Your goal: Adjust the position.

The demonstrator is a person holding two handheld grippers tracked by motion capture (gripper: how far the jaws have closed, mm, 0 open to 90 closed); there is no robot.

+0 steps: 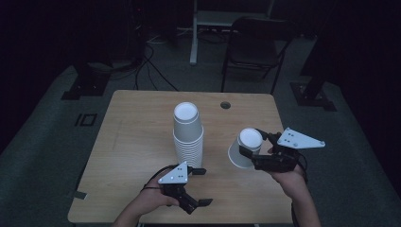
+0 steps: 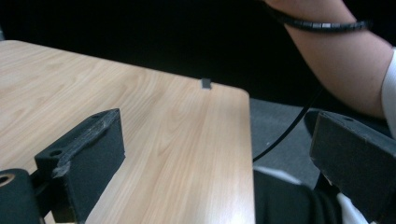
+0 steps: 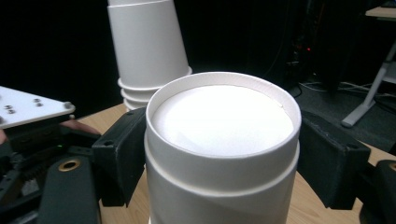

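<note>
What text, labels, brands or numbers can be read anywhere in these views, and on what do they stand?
None can be read. The held cup, the cup stack and the table are plain, and the grey plates on the left gripper and the right gripper carry only screws. A small dark tab at the table edge is too small to read.

Left tool (image 2: 219, 168) jaws spread wide over bare wooden table (image 2: 177, 140), forearm (image 2: 345, 70) beyond
</note>
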